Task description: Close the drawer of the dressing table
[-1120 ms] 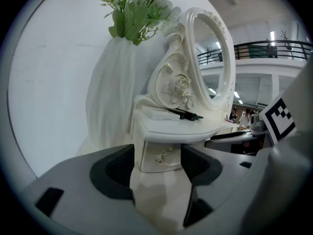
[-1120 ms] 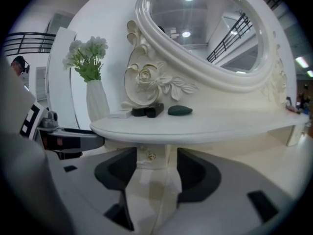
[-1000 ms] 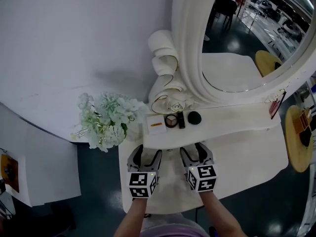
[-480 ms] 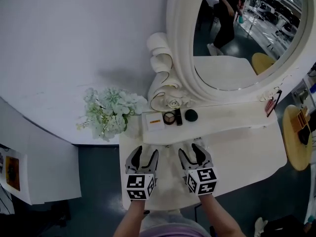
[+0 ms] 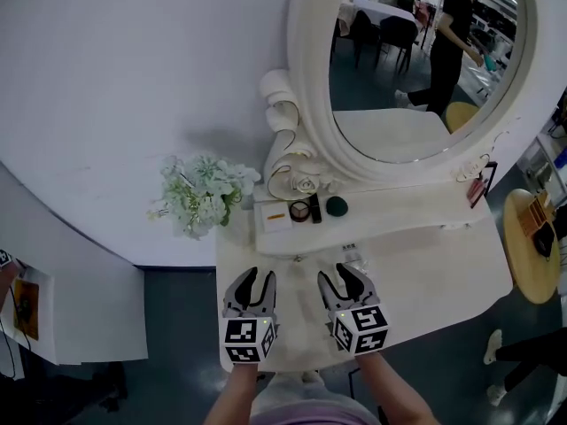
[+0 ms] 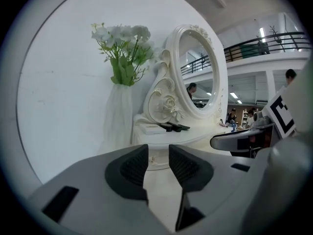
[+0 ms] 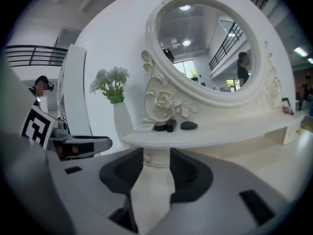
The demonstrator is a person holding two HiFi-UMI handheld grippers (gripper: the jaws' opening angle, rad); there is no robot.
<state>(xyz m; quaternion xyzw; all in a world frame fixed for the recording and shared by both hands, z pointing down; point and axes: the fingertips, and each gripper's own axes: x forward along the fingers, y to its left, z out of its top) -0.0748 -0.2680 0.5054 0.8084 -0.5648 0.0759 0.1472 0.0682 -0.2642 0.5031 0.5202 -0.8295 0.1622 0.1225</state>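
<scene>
The white dressing table (image 5: pixel 425 282) carries a raised shelf (image 5: pixel 390 222) below its oval mirror (image 5: pixel 416 60). Under that shelf is the small drawer front with its round knob (image 7: pixel 146 159), also seen in the left gripper view as the knob (image 6: pixel 153 159); the front looks flush with the shelf base. My left gripper (image 5: pixel 254 279) and right gripper (image 5: pixel 341 274) hover side by side over the tabletop, a little short of the drawer. Both sets of jaws are closing, with a narrow gap and nothing between them, as the left gripper (image 6: pixel 157 155) and right gripper (image 7: pixel 156 160) show in their own views.
On the shelf lie a white box (image 5: pixel 273 218), a round compact (image 5: pixel 299 211), a black case (image 5: pixel 314 208) and a dark oval (image 5: pixel 336 205). A vase of pale flowers (image 5: pixel 202 193) stands at the table's left. A round wooden stool (image 5: pixel 532 246) is to the right.
Both grippers have drawn back from the shelf toward me and risen, and their jaws have narrowed. A person reflected in the mirror has walked to the right.
</scene>
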